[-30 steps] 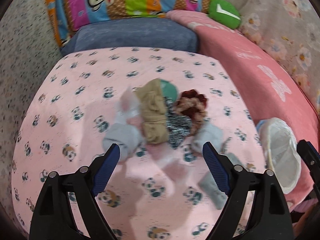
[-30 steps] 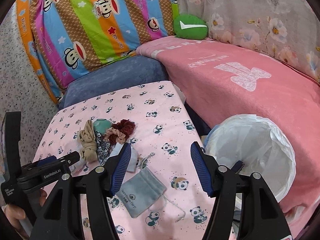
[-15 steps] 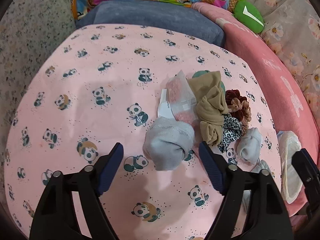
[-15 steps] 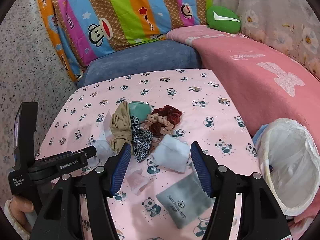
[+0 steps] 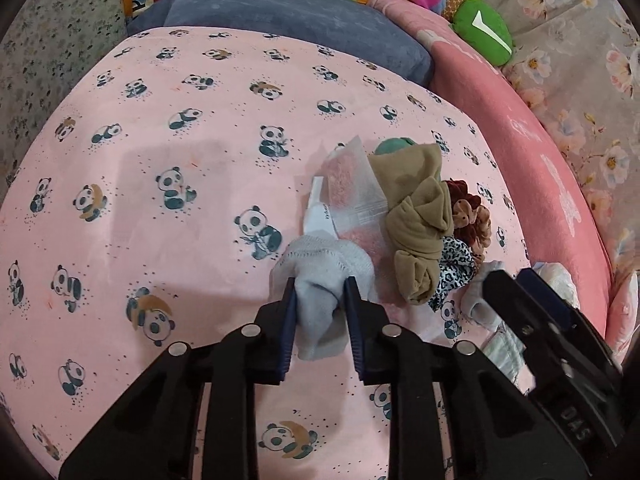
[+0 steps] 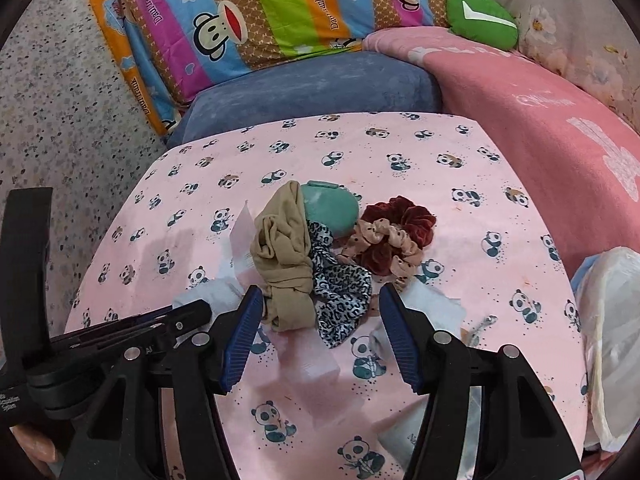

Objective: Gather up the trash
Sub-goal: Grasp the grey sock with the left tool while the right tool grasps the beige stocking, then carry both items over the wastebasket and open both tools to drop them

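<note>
My left gripper [image 5: 320, 300] has just closed on the grey wad [image 5: 324, 276]; a second ago it was spread wide, short of the pile. Pads now pinch the wad, which lies on the table [image 5: 160, 160] at the near-left edge of the pile. My right gripper [image 6: 320, 320] is spread, empty, hovering over the tan cloth [image 6: 286, 264] and leopard scrunchie [image 6: 340, 292]. Bin bag [image 6: 608, 340] sits off the table's right edge. First grab looks secured; next comes the lift and carry to the bag.
</note>
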Available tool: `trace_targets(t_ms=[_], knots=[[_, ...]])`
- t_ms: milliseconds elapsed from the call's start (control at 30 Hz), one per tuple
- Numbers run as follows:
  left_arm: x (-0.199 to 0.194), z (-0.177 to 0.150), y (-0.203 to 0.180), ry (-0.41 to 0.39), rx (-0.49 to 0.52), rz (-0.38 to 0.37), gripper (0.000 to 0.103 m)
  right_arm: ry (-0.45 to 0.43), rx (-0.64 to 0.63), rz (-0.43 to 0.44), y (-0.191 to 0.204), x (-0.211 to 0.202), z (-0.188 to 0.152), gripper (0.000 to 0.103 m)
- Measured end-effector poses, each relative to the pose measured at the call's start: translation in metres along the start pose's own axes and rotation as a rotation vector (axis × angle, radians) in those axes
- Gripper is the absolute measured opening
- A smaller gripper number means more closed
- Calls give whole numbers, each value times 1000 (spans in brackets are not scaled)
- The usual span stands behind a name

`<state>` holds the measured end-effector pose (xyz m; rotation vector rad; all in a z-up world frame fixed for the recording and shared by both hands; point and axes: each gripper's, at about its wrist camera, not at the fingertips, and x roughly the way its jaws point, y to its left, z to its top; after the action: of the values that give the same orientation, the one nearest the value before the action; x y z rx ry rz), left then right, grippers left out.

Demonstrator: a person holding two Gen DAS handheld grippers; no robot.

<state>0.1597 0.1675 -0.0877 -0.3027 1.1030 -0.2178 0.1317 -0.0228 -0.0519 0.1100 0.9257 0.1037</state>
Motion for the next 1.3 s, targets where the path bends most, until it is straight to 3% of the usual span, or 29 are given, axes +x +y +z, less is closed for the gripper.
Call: trace_targets(t_ms=[233,500,633,933,1300], knots=[[-13,8,12,-37,-6,30,21,50,-24,36,19,35,6,51],[-25,16,18,-71,4,57,21,97,-26,47,23,60,6,28],[-34,18,12,-91,14,60,21,30,-32,45,20,37,14,22],[-62,21,-30,-143,75,16,21,-138,19,46,-8,-39,42,22],[-87,11,-119,-186,219,-71,21,-270,127,-14,-72,-119,34,22]])
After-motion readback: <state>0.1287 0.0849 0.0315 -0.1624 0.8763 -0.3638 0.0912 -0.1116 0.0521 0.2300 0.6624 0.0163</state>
